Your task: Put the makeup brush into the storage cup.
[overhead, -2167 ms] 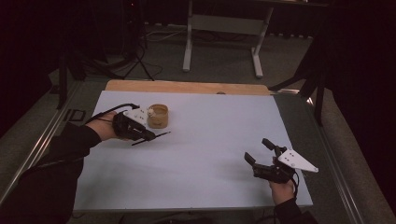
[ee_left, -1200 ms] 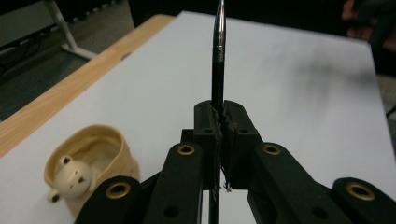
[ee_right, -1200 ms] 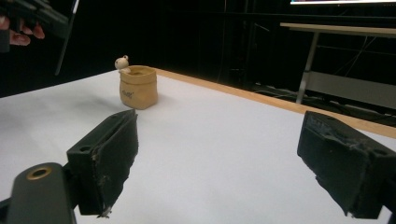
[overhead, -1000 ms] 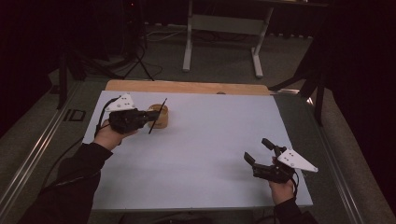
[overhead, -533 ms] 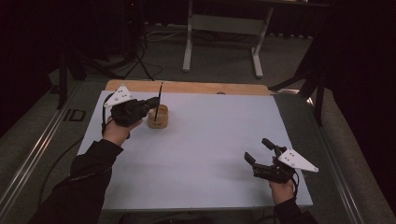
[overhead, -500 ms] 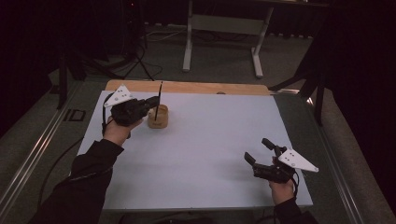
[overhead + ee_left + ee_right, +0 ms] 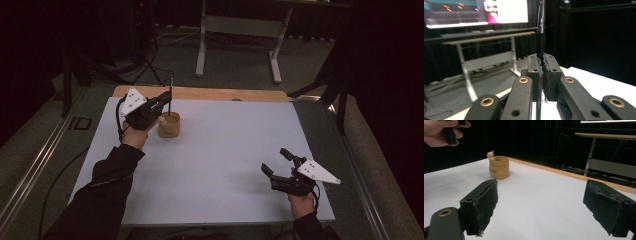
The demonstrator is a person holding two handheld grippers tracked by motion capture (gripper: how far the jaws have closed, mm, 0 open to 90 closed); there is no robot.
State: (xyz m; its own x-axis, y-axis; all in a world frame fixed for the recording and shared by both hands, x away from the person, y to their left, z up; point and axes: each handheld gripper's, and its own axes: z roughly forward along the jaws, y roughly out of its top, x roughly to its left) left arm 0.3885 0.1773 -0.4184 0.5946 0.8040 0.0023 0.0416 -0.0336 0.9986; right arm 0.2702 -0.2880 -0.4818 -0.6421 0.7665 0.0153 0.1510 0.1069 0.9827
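The white worktop [image 7: 215, 165] carries one thing, a small tan pot [image 7: 169, 124] shaped like a sack, standing upright toward the far left. Just above it hangs the left gripper [image 7: 165, 98], its fingers [image 7: 534, 70] pinched tight on a thin dark pen [image 7: 540, 40] held upright, the lower end pointing down at the pot's mouth; whether the tip is already inside I cannot tell. The right gripper [image 7: 276, 161] rests well apart at the near right, its fingers [image 7: 482, 205] spread wide and holding nothing. By my reading the pen is picked up and stood over the pot; lowering it in and letting go remain.
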